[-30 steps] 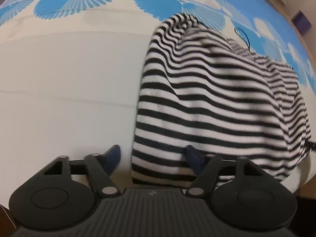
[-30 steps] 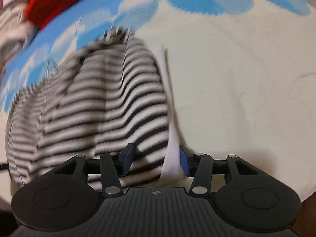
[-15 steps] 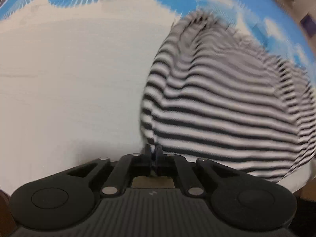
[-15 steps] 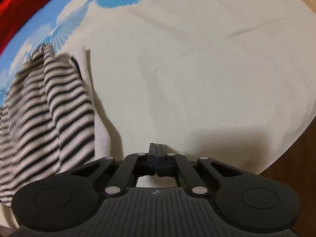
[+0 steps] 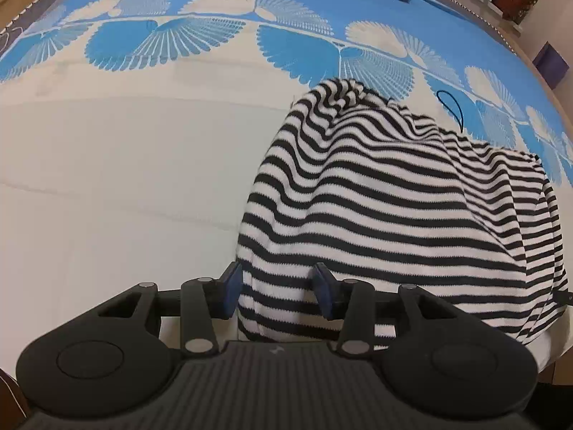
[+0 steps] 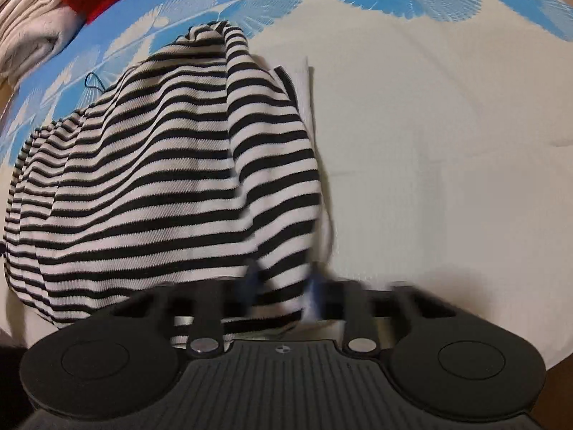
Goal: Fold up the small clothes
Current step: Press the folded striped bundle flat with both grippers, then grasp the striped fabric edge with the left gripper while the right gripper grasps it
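On the cream and blue bedspread [image 5: 107, 165] lies the rumpled striped top [image 5: 376, 193]. Both grippers' jaws have just been opening: left gripper [image 5: 275, 286] and right gripper [image 6: 283, 283] each straddle its near hem, unpinched

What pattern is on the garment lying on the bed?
Black and white horizontal stripes on the garment; sharpest in the left wrist view.
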A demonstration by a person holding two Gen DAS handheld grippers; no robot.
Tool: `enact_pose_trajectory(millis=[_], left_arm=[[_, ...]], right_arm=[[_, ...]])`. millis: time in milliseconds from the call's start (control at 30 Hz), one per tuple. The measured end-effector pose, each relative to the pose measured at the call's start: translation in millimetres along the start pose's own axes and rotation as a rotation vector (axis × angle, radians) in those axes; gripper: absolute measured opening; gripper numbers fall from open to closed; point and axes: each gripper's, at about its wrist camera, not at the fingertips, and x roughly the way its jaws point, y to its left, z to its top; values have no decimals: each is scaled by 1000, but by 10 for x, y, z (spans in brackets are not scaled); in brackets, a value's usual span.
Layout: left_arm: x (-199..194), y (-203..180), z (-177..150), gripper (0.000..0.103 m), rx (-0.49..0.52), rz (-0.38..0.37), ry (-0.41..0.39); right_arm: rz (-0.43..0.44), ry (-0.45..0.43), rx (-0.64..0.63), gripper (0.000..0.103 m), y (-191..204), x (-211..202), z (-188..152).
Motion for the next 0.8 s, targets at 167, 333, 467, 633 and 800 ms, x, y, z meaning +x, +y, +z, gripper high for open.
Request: enact_pose_trajectory(millis=[167,333,467,633,800], left_arm=[[11,-19,74,49,-7,-21,-21],[57,-56,242,50,-41,-12,-60],[66,-128,390,52,-90,-19,-106],[152,-221,544,62,-134,-3,-126],[372,-268,692,65,-113,68,-116]], right_arm=[[-33,33,3,13,-91,-14,-19],[-63,-61,-50,31,120,-120,59],[-30,-226,69,42,79,-247,315],[-40,-307,39,45,273,-173,562],[-116,-297,3,46,447,141,790]])
